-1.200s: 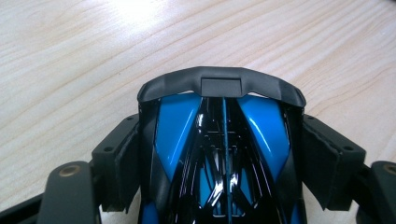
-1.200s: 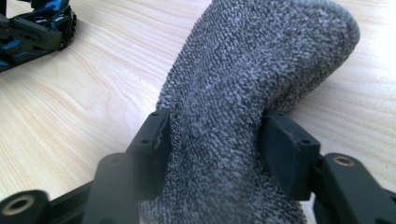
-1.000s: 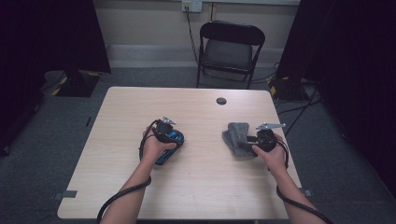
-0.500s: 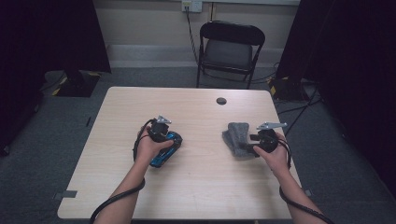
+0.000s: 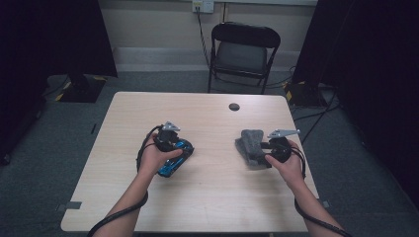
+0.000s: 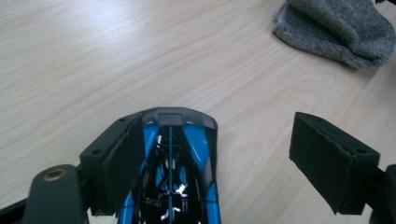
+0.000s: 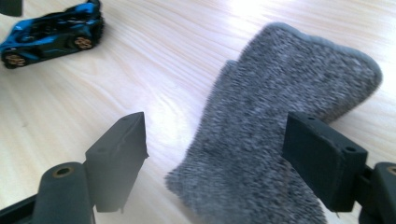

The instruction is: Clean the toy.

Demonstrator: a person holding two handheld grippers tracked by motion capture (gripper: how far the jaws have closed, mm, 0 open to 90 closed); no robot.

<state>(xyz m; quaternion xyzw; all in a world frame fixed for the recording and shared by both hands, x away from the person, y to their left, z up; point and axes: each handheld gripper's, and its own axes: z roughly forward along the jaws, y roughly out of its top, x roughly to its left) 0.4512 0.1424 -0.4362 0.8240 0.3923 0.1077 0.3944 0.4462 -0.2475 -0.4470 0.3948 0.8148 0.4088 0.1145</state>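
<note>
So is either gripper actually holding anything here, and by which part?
Nothing is held. The left gripper stands open over the blue toy car; the right gripper stands open over the grey sock, its jaws having just opened.

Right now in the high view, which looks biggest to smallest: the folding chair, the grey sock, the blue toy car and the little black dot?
1. folding chair
2. grey sock
3. blue toy car, partly hidden, so close to the sock
4. black dot

Black fingers (image 6: pixel 322 158), trailing black cables (image 5: pixel 118 217)
</note>
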